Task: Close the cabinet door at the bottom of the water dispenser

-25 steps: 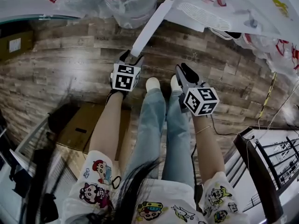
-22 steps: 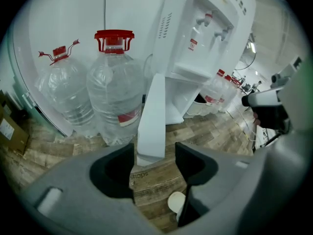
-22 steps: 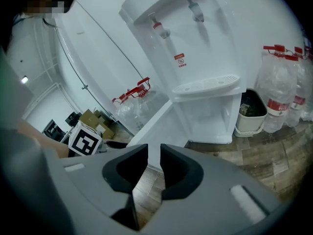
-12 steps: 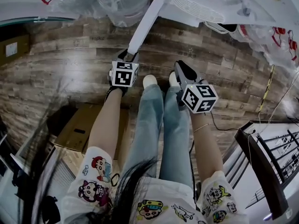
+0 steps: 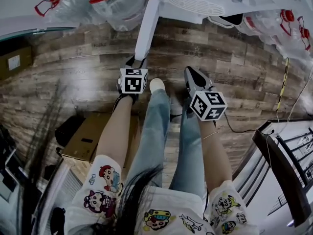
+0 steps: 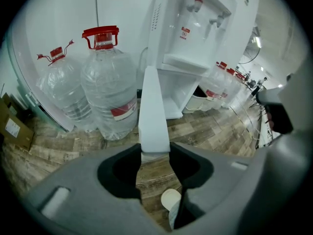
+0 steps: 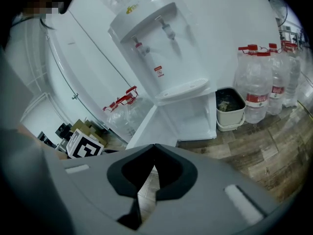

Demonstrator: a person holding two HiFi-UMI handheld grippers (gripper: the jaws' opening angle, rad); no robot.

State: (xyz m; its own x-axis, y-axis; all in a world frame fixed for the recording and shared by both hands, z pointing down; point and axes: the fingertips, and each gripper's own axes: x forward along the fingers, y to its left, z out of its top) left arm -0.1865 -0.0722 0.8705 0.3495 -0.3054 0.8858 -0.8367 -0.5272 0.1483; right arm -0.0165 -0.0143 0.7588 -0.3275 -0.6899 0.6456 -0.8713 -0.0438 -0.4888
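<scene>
The water dispenser stands against the wall with the cabinet at its bottom open. The cabinet door swings out over the floor toward the person, and its free edge sits between the jaws of the left gripper. Two water bottles stand left of the door, by the wall. Just right of the dispenser stands a bin, with more bottles right of it. The right gripper is right of the left one, apart from the door, and the person's shoe is between them. A cardboard box lies on the floor at the person's left.
</scene>
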